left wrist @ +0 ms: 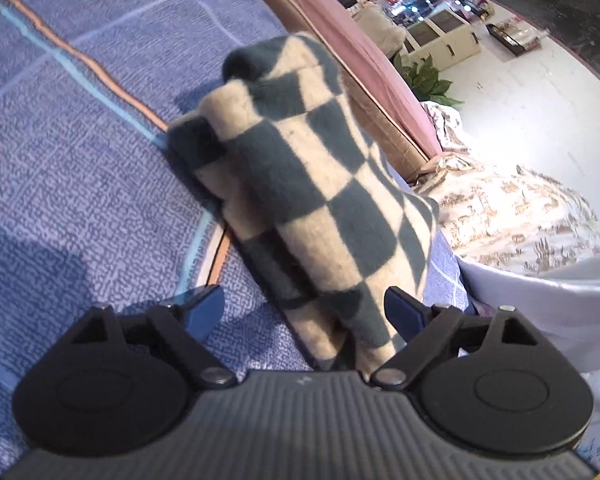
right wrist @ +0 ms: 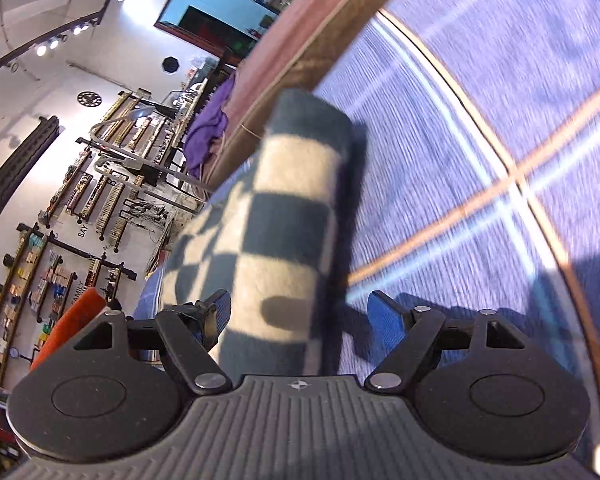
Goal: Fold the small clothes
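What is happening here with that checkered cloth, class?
A person holding a gripper in each hand is folding a small green-and-cream checkered cloth on a blue patterned bedspread. The cloth already lies bunched into a thick, folded bundle. The left gripper has its jaws open, with the near end of the cloth lying between them. The right gripper is also open around the other end of the cloth. Neither is clamped on the fabric at this moment.

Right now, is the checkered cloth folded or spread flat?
Folded. The cloth lies as a thick, layered bundle on the blue sheet, with stacked edges showing along its side.
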`<state>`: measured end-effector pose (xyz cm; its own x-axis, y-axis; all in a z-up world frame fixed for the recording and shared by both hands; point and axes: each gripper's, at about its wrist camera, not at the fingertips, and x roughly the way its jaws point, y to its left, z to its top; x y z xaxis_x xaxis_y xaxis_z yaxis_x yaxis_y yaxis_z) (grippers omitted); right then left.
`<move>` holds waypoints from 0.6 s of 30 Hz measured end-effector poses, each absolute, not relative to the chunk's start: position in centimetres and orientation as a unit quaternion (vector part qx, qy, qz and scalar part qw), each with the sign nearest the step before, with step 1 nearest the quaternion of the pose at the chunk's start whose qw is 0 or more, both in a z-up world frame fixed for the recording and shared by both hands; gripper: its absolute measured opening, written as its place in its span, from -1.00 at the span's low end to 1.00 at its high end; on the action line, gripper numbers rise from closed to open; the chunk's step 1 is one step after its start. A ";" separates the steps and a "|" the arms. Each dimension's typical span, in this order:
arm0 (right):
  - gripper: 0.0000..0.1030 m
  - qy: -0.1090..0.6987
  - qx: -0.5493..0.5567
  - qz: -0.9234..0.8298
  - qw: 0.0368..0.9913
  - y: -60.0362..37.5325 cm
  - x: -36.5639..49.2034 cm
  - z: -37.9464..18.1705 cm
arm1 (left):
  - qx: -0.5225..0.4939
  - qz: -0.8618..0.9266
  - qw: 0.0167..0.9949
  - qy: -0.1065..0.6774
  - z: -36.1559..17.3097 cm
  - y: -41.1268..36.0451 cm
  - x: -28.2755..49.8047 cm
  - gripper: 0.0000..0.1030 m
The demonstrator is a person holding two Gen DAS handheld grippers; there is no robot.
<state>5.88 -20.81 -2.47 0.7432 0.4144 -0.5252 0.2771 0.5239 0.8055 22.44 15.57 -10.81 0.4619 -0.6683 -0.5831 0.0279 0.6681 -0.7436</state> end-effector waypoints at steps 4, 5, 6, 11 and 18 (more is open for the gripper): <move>1.00 0.360 0.507 0.046 0.782 -20.0 7.0 -3.4 | -0.384 -0.210 0.775 0.455 -12.1 16.1 23.8 0.72; 1.00 0.358 0.507 0.048 0.783 -19.8 7.4 -3.4 | -0.388 -0.206 0.777 0.450 -12.3 16.2 24.3 0.72; 1.00 0.354 0.502 0.051 0.787 -19.6 7.9 -3.3 | -0.392 -0.199 0.781 0.444 -12.3 16.2 24.8 0.72; 1.00 0.346 0.504 0.061 0.789 -19.1 10.5 -3.2 | -0.424 -0.188 0.780 0.421 -13.2 16.3 28.0 0.70; 1.00 0.335 0.527 0.052 0.779 -18.3 14.4 -3.4 | -0.423 -0.194 0.775 0.427 -13.7 15.2 31.3 0.71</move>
